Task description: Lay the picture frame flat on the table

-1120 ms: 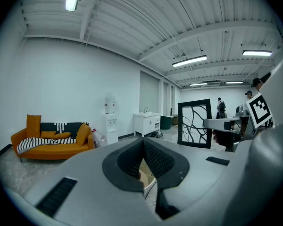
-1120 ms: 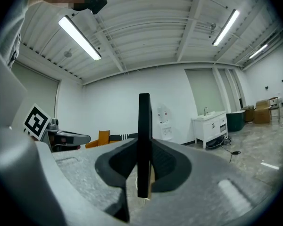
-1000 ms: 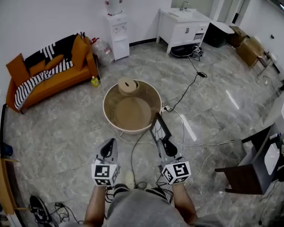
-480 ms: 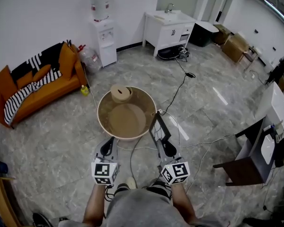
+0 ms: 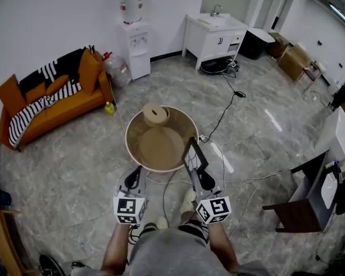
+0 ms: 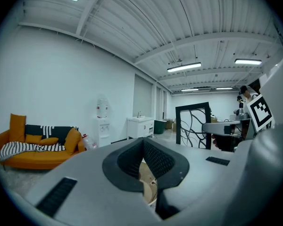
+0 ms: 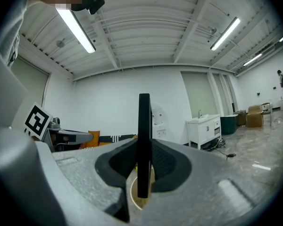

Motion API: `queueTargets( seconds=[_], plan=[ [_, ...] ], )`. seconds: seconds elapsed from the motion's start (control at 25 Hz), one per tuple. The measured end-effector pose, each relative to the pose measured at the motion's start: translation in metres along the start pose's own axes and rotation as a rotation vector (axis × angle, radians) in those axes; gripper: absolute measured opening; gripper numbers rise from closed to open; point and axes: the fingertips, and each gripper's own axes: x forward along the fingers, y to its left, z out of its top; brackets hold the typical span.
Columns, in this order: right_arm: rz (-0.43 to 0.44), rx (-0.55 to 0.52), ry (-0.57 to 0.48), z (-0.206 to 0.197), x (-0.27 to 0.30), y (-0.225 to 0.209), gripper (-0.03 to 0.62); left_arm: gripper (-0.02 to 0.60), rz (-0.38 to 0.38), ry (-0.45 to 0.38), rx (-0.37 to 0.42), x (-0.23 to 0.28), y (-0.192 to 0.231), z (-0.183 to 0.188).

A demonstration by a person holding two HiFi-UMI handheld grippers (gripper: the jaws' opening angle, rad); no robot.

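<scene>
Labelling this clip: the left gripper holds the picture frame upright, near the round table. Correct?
Wrong gripper. The right gripper holds the picture frame upright, near the round table; the right gripper view shows it edge-on between the jaws. The left gripper holds nothing.

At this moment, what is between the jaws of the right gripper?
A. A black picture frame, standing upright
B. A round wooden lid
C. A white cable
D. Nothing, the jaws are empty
A: in the right gripper view, the right gripper is closed on the thin edge of the black picture frame, which stands upright.
</scene>
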Motion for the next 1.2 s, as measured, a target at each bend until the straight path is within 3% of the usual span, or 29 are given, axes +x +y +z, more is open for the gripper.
queueTargets(
  seconds=[0.56, 1.2],
  plan=[
    [0.082, 0.02, 0.024, 0.011, 0.132, -0.064, 0.067, 0.017, 0.085, 0.02, -0.014, 0.115, 0.052, 0.016],
    [0.204, 0.067, 0.086, 0.003, 0.239, -0.153, 0.067, 0.017, 0.194, 0.063, -0.039, 0.238, 0.06, 0.024]
  ],
)
